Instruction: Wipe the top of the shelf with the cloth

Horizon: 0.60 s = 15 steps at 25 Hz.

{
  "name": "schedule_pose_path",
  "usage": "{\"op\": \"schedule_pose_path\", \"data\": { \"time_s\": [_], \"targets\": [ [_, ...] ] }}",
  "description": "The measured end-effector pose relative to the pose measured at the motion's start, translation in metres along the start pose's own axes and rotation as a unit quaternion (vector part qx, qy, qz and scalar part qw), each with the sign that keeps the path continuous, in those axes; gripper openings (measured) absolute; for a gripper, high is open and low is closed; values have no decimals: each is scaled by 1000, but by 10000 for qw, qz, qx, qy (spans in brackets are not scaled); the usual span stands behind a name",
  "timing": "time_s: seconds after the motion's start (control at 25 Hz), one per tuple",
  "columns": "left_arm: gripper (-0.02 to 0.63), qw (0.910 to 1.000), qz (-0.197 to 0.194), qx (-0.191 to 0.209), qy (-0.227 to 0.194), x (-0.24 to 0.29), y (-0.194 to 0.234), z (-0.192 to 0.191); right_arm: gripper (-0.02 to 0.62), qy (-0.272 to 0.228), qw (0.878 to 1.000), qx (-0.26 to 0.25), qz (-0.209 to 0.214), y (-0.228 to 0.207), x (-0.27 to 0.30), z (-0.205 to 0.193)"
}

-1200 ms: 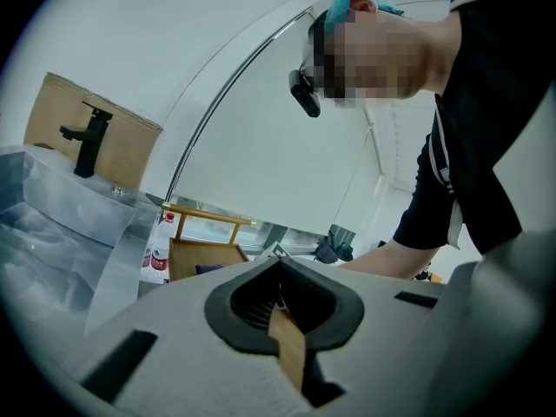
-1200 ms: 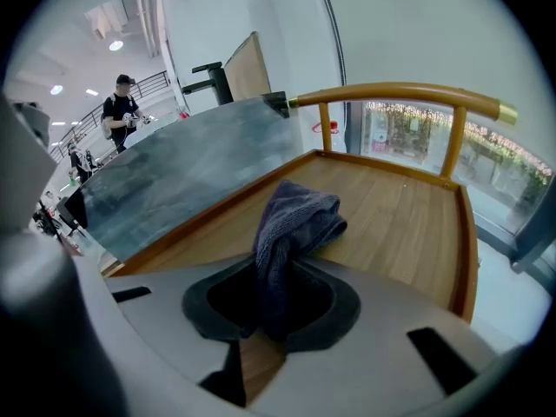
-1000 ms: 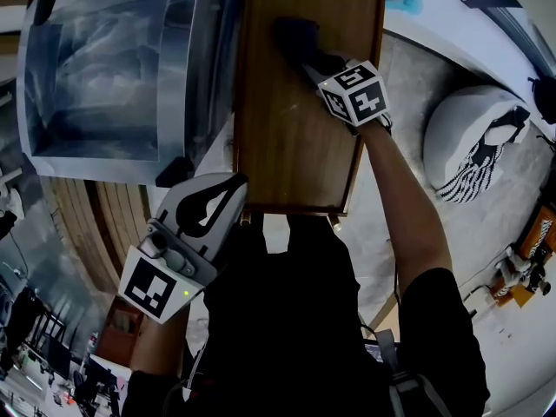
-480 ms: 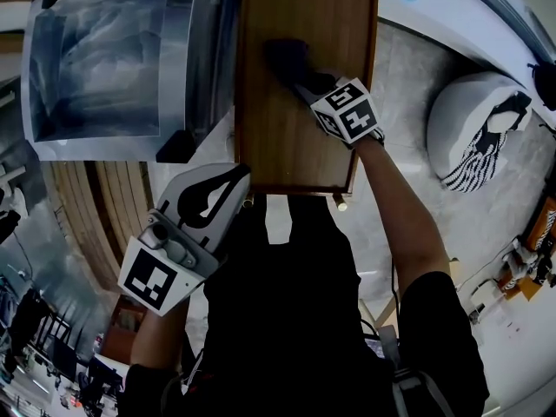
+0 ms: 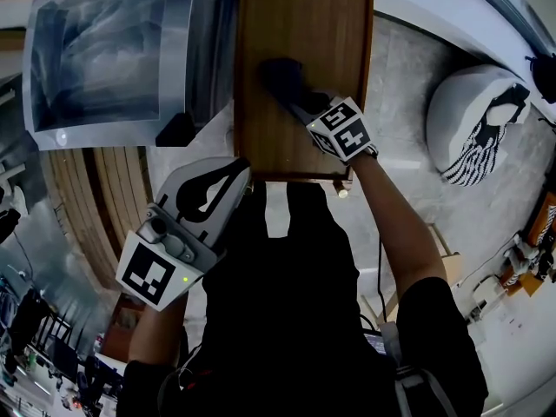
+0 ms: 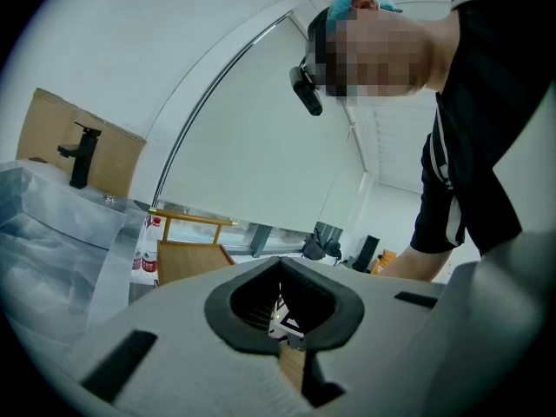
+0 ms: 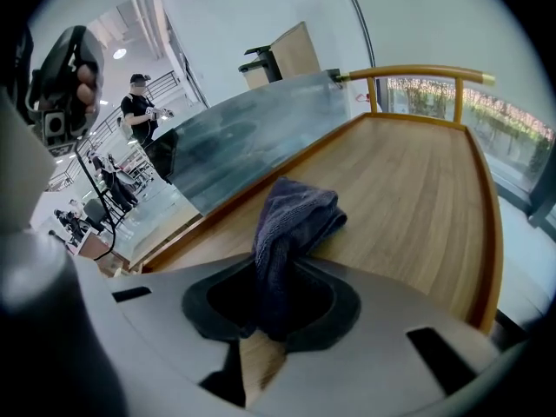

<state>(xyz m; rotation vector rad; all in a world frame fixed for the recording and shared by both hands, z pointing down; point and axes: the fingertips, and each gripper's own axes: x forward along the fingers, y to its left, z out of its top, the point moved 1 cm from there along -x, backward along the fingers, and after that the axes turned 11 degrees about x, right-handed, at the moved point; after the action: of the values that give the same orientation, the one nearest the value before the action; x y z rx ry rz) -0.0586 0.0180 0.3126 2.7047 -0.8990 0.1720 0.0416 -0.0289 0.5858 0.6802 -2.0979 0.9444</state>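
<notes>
wipe is under way, i judge it mid-stroke; my right hand-held gripper (image 5: 295, 95) is pinching the cloth (image 5: 280, 75) and has it down on the shelf top (image 5: 304, 16); cloth sits on the near half of the top, a bit left of its middle, well short of the far end; wood looks the same all over, no wet streak and no dust line, so i cannot tell which parts are already wiped; my guess is the far half and the right edge are left, plus the near strip under my wrist

in the right gripper view the jaws of my right hand-held gripper (image 7: 265, 320) are pressed onto a bunched fold of the cloth (image 7: 291, 220); cloth is dark blue-grey, soft terry-looking, crumpled in a lump, not spread flat; its far end rests on the wood (image 7: 408, 189), so only a small patch touches at once; looks dry, though i cannot be sure

shelf top is light brown wood with a raised rail (image 7: 417, 72) along the far end and right side; corners by the rail may need a flatter cloth

my left hand-held gripper (image 5: 213, 194) hangs off the shelf, near and left of it, by my body; its jaws (image 6: 282, 320) are pressed together with nothing between them
</notes>
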Motion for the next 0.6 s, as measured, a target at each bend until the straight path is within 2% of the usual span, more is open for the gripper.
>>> {"op": "schedule_pose_path", "data": {
  "time_s": [0.6],
  "targets": [
    [20,9999,-106,93,-44,-6,-9,11,72,409,9987,131,265,53,-13,-63]
  ]
}}
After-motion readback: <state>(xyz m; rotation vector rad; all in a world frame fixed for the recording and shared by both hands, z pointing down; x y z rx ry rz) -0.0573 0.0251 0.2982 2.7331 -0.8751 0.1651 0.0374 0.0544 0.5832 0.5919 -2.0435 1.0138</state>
